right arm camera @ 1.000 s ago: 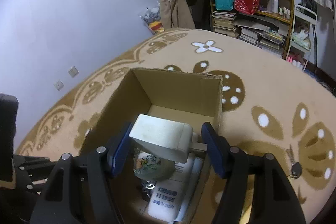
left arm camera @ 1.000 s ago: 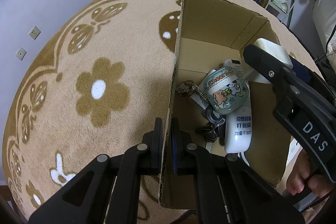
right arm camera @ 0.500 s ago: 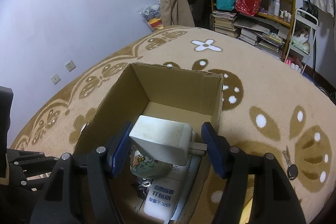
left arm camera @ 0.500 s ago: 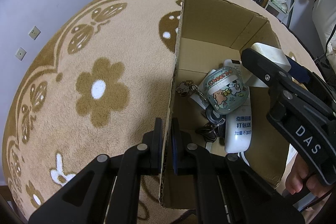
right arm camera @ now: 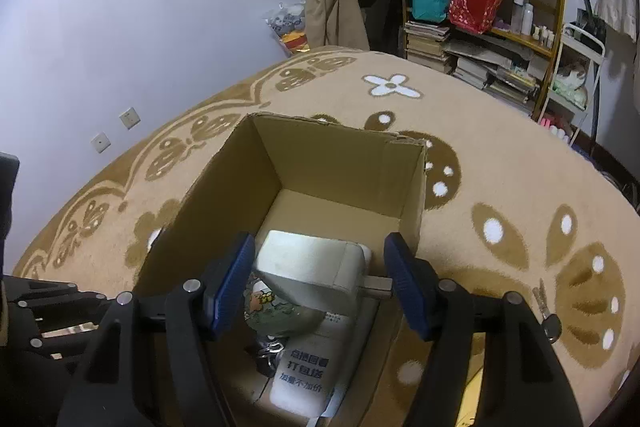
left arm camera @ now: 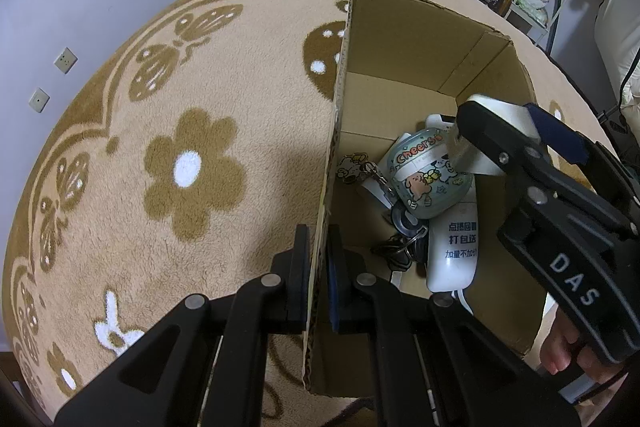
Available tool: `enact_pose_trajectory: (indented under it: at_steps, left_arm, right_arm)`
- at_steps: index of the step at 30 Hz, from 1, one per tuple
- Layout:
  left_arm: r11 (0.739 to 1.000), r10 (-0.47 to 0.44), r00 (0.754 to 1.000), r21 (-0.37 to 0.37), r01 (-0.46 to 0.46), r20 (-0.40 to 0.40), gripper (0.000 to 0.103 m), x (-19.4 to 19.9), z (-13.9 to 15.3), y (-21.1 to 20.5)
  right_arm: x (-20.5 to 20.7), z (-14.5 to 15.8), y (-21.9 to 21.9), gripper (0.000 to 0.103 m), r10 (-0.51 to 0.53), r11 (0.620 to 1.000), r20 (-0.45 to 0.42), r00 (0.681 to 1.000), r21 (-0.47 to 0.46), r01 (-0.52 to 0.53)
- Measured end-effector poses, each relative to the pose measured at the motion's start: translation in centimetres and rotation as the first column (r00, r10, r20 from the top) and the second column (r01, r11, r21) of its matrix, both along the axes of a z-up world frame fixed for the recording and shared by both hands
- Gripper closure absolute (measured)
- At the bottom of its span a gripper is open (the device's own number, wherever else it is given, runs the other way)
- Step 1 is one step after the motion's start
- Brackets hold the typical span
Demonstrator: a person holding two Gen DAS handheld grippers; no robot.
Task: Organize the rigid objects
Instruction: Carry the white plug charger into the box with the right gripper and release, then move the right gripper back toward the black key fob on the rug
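An open cardboard box (left arm camera: 400,39) stands on the rug. My left gripper (left arm camera: 318,251) is shut on the box's near left wall. Inside lie a round cartoon-printed case (left arm camera: 428,183), a white packet with Chinese print (left arm camera: 456,251), dark keys (left arm camera: 404,247) and a keychain charm (left arm camera: 352,167). My right gripper (right arm camera: 320,287) is open over the box; the white charger block (right arm camera: 312,267) sits between its blue pads, apart from both, resting on the case (right arm camera: 276,311). The charger also shows in the left wrist view (left arm camera: 500,131).
The box (right arm camera: 340,163) sits on a beige rug with brown flowers (left arm camera: 192,167). A loose key (right arm camera: 546,311) lies on the rug right of the box. A cluttered shelf (right arm camera: 500,27) and hanging clothes stand at the back. A purple wall with sockets is at the left.
My right gripper has opened and let go of the white charger block, which has dropped lower into the box. The left gripper has stayed clamped on the box wall.
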State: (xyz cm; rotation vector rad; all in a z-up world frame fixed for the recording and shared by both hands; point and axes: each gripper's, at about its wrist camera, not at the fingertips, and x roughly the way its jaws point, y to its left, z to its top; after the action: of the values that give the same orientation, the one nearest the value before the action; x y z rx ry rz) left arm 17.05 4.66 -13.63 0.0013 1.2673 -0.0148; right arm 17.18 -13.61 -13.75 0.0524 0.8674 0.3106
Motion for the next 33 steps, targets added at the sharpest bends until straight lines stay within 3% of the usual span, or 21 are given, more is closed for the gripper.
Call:
enact_pose_trajectory:
  at_steps: [6,13,16,24,29,33]
  left_arm:
    - [1.000,-0.001,1.000,0.001,0.001,0.003,0.096,0.0,0.1,-0.1]
    - [1.000,-0.003,1.000,0.009,0.003,0.006,0.095,-0.1,0.2,-0.1]
    - [1.000,-0.002,1.000,0.007,0.002,0.006,0.095,-0.1,0.2,-0.1]
    - [1.000,-0.005,1.000,0.011,0.005,0.007,0.096,-0.1,0.3,-0.2]
    - [1.000,-0.003,1.000,0.010,0.003,0.006,0.096,-0.1,0.3,-0.2]
    - [1.000,-0.005,1.000,0.012,0.005,0.006,0.096,-0.1,0.3,-0.1]
  right_arm:
    - [-0.2,1.2,-0.7,0.019,-0.005,0.999,0.000,1.000,0.043,0.005]
    - [-0.7,3.3,-3.2,0.002,-0.069,0.997,0.057,0.996,0.027,0.067]
    - [-0.5,3.4,-4.8,0.002,-0.132,0.990,0.070,0.989,-0.042,0.136]
    - [0.3,3.0,-11.1,0.002,-0.257,0.964,0.064,0.964,-0.059,0.261]
    - [0.9,0.7,-15.3,0.002,-0.344,0.931,0.021,0.939,-0.123,0.343]
    - [1.0,-1.6,-18.4,0.002,-0.418,0.905,-0.046,0.907,-0.115,0.410]
